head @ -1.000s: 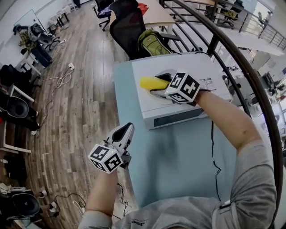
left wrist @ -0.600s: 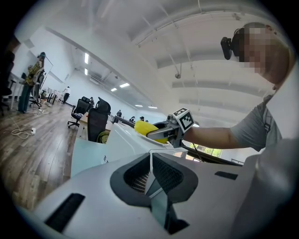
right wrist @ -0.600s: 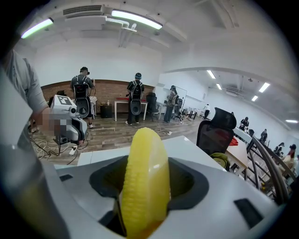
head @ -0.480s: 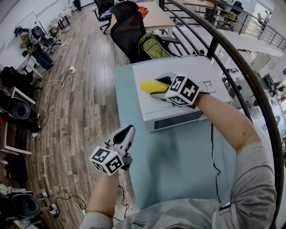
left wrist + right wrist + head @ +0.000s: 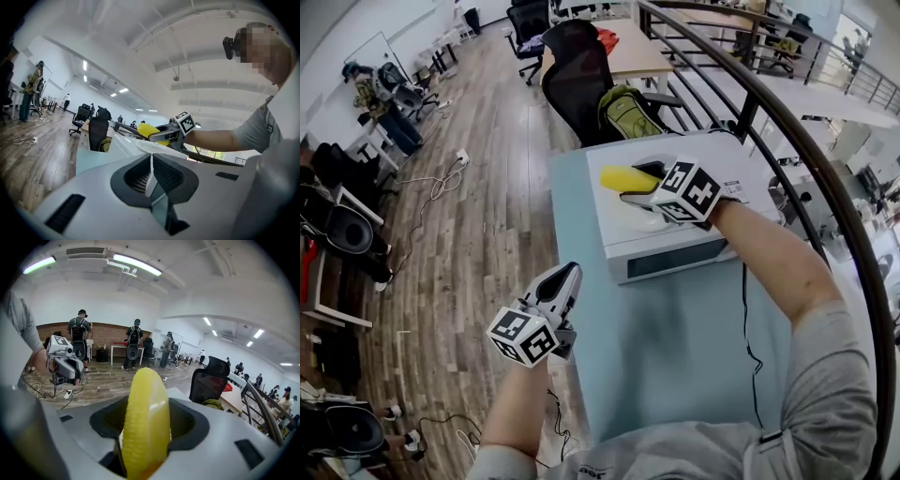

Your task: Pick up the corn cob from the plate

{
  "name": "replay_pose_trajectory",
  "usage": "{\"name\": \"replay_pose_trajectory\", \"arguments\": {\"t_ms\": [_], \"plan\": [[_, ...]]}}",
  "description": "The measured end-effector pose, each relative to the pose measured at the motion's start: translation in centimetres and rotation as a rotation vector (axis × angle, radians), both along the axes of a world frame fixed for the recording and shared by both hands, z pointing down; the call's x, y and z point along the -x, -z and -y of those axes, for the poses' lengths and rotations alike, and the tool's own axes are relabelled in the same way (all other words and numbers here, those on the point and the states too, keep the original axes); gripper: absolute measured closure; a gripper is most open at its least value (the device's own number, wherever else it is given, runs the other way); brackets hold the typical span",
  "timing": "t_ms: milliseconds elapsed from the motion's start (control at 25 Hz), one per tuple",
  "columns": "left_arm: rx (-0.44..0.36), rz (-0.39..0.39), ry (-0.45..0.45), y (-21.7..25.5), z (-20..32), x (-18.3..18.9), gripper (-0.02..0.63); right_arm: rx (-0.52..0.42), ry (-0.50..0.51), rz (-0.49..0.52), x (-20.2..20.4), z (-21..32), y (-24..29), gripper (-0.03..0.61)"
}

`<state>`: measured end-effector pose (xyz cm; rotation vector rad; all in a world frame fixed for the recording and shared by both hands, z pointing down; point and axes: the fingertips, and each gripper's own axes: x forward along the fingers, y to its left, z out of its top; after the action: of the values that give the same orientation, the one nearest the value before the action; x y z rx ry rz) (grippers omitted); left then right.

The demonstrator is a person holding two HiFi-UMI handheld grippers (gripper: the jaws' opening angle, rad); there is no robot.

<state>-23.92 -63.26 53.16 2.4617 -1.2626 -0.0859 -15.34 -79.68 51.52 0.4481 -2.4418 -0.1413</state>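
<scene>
The right gripper (image 5: 639,190) is clamped on the corn cob (image 5: 623,178), gripping its rear part so that the rounded tip sticks out well past the jaws. It hovers over the white plate (image 5: 152,146), which sits on a white box (image 5: 675,255) at the far end of the pale blue table (image 5: 675,347). In the left gripper view the cob appears to hang just above the plate with a sliver of air under it, though at that range I would not swear the lower jaw is fully clear of the rim.

The step in hand is the lift itself. To do it well, I would raise straight up and hold the cob level. So much of it overhangs the jaws that a quick tilt or swing could lever it round in the grip. Squeeze pressure should hold steady, and the lower jaw should come away without catching the plate and dragging it along the box top.

The left gripper (image 5: 565,281) has no part in this. Its jaws are pressed together on nothing, and it is held low off the table's left edge, well apart from the plate.

The cob is bright yellow and glossy, tapering to a blunt end, with neat rows of kernels moulded down one side. It is probably a hard plastic toy, so slippery rather than yielding.
</scene>
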Motion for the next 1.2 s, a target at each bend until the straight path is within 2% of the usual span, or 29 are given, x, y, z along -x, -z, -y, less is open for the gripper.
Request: {"name": "replay_pose_trajectory", "arguments": {"t_ms": [240, 520, 920, 1200], "plan": [[-0.064, 0.032, 0.004, 4.2, -1.1, -0.7, 0.581, -0.059, -0.002, 0.030, -0.7, -1.5, 5.2, 0.322], [-0.162, 0.068, 0.011, 11.5, -4.5, -2.9, 0.581, -0.143, 0.001, 0.072, -3.1, -5.7, 13.3, 0.322], [-0.269, 0.117, 0.077, 20.5, -12.5, -6.7, 0.581, -0.265, 0.030, 0.145, -8.4, -13.6, 24.6, 0.322], [-0.325, 0.133, 0.135, 24.5, -19.1, -9.6, 0.581, -0.318, 0.074, 0.182, -12.0, -20.1, 29.0, 0.322]]}}
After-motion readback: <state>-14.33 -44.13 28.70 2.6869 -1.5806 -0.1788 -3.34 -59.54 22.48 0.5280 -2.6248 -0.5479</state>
